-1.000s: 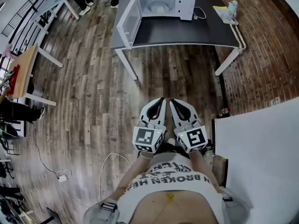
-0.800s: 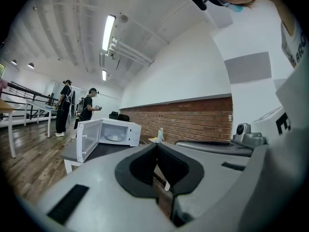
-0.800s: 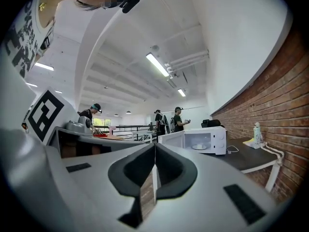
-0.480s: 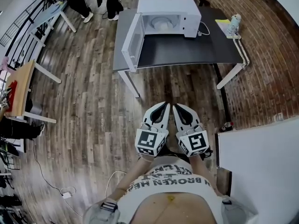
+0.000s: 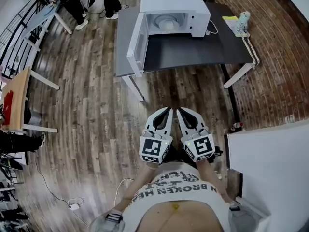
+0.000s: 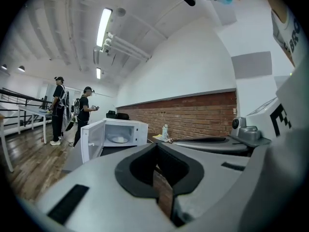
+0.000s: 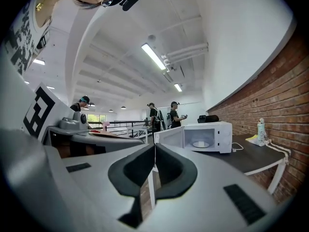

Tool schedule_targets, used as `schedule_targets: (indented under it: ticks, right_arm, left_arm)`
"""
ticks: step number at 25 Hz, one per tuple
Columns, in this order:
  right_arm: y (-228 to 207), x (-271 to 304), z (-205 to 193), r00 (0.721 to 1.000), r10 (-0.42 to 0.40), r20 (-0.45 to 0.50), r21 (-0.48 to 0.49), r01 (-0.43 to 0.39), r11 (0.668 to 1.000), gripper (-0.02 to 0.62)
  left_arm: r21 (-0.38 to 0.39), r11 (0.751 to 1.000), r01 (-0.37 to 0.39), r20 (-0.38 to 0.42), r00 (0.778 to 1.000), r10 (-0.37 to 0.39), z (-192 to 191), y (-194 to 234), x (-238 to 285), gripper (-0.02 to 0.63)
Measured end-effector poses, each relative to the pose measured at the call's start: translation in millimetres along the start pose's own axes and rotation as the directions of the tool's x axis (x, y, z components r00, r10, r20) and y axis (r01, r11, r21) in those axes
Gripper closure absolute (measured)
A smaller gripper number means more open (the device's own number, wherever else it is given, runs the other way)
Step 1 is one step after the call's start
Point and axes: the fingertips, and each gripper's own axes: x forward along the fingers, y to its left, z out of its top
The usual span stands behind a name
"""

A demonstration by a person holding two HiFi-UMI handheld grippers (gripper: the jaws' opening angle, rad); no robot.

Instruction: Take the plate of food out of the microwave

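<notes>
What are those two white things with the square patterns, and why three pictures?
No robot here: a person holds a two-jaw gripper in each hand, the left gripper and the right gripper. The patterned cubes belong to them. One picture comes from a camera on the person's head, looking down; the other two from cameras riding on each gripper. Both grippers are shut and empty. Ahead, on a dark table, stands a white microwave with its door open and a plate inside.

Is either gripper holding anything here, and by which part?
Nothing is held: the left gripper and the right gripper are both shut and empty.
</notes>
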Motion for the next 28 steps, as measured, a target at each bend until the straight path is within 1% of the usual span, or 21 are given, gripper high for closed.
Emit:
schedule_targets:
  ticks: [2,4,9,13,18,23,25,28]
  right_arm:
    - [0,5,-1,1.000,-0.001,-0.013,-0.016,0.001,1.000,0.586]
    - [-4,10,-2,1.000,0.000,-0.019,-0.011,0.000,1.000,0.586]
    - [-17,31,-4,0.999,0.028,-0.020,-0.010,-0.028,1.000,0.586]
    - [-38,55,-4,0.998,0.058,-0.014,0.004,-0.058,0.998,0.586]
    - [-84,93,9,0.996,0.085,0.013,0.009,-0.085,0.996,0.586]
    - [-140,124,24,0.997,0.069,0.033,0.023,-0.070,0.997,0.587]
    - [-160,134,32,0.997,0.068,0.044,0.023,-0.069,0.997,0.586]
    - [-185,148,40,0.996,0.074,0.058,0.019,-0.075,0.997,0.586]
  left_arm:
    - [-0.011,1.000,0.003,-0.001,1.000,-0.003,-1,5,3,0.598]
    - [-0.022,1.000,-0.002,-0.002,1.000,0.002,-2,9,6,0.598]
    - [-0.014,0.999,-0.040,-0.005,0.999,0.040,-1,22,21,0.598]
    - [-0.005,0.998,-0.059,-0.010,0.998,0.059,4,34,49,0.598]
    - [-0.022,0.997,-0.071,-0.015,0.997,0.070,14,51,107,0.598]
    - [-0.001,0.998,-0.069,-0.004,0.998,0.069,35,62,170,0.598]
    - [0.015,0.997,-0.071,0.003,0.997,0.071,44,63,190,0.598]
    - [0.015,0.996,-0.082,0.016,0.996,0.082,53,66,216,0.598]
